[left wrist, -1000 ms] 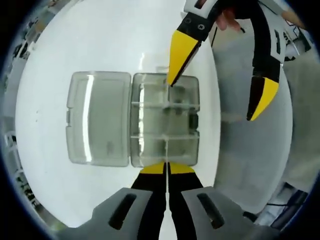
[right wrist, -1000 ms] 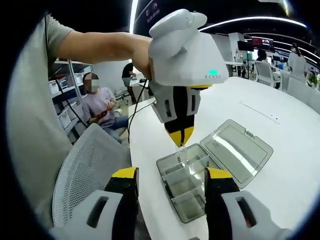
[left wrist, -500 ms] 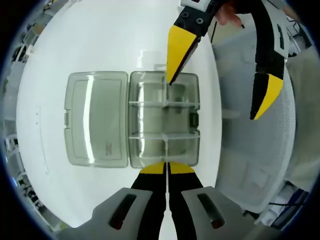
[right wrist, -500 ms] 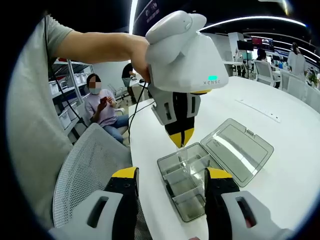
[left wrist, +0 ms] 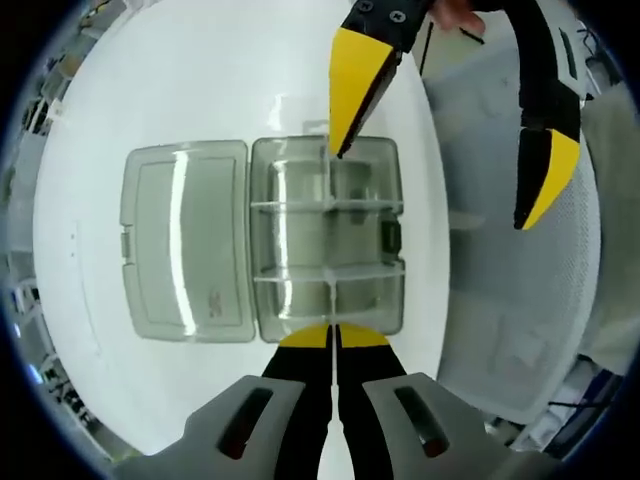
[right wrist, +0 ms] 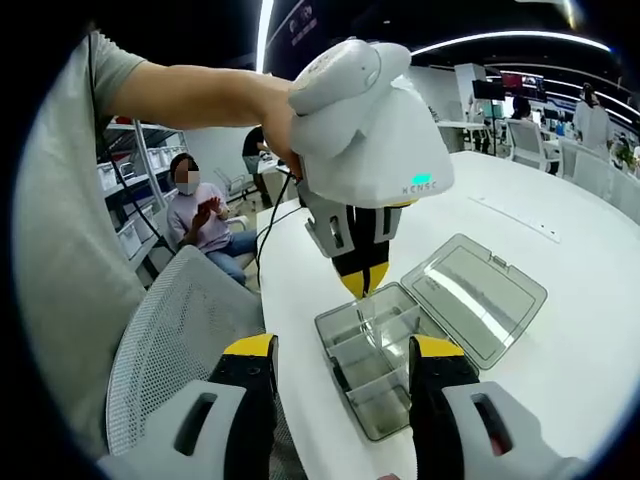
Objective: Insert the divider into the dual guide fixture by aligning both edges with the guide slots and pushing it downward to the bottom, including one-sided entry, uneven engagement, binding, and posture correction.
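Divider (left wrist: 331,318): a thin clear strip standing edge-on over the near cells of the open clear box (left wrist: 328,240) on the white table (left wrist: 200,90); we see the left gripper (left wrist: 333,338) pinching it, jaws pressed together. Right gripper (left wrist: 440,150) enters spread, one tip at the box's far wall, lid (left wrist: 185,240) flat beside.
Right gripper view: own gripper (right wrist: 342,362) spread, nothing held; left gripper (right wrist: 362,280) above the box (right wrist: 380,365), a mesh chair (right wrist: 165,340) near

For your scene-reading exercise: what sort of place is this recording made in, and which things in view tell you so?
Probably an open-plan office or lab. A large white table holds the clear compartment box, a mesh office chair stands beside it, storage shelves line the back wall, and more white chairs and desks sit under strip ceiling lights.
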{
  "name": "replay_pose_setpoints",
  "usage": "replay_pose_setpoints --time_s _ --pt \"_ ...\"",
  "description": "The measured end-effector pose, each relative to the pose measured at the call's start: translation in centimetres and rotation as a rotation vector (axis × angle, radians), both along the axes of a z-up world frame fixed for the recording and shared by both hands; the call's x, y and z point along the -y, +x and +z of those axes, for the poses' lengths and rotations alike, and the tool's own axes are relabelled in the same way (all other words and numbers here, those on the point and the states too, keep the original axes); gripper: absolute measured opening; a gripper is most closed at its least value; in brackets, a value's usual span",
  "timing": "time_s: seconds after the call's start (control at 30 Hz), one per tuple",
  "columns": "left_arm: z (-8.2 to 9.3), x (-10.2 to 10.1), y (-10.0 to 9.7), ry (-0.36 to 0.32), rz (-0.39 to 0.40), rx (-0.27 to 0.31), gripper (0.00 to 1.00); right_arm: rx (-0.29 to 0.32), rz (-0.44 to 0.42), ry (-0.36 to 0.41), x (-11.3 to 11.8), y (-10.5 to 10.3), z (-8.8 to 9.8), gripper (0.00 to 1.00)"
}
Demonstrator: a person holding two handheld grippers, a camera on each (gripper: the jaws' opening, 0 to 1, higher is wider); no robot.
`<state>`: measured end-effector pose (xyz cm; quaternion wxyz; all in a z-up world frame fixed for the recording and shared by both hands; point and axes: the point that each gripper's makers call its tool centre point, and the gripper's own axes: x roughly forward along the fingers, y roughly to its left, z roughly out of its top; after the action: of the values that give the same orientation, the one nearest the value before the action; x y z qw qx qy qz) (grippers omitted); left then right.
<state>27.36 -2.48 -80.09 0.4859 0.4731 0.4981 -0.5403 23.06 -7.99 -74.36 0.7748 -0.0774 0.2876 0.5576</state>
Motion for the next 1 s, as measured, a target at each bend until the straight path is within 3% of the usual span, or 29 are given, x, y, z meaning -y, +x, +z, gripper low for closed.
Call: replay_pose_setpoints --time_s 1.0 --pt "-2.2 0.0 -0.1 0.008 -0.033 -0.004 0.0 -0.012 -0.011 -0.003 0.4 0.0 -0.3 0.49"
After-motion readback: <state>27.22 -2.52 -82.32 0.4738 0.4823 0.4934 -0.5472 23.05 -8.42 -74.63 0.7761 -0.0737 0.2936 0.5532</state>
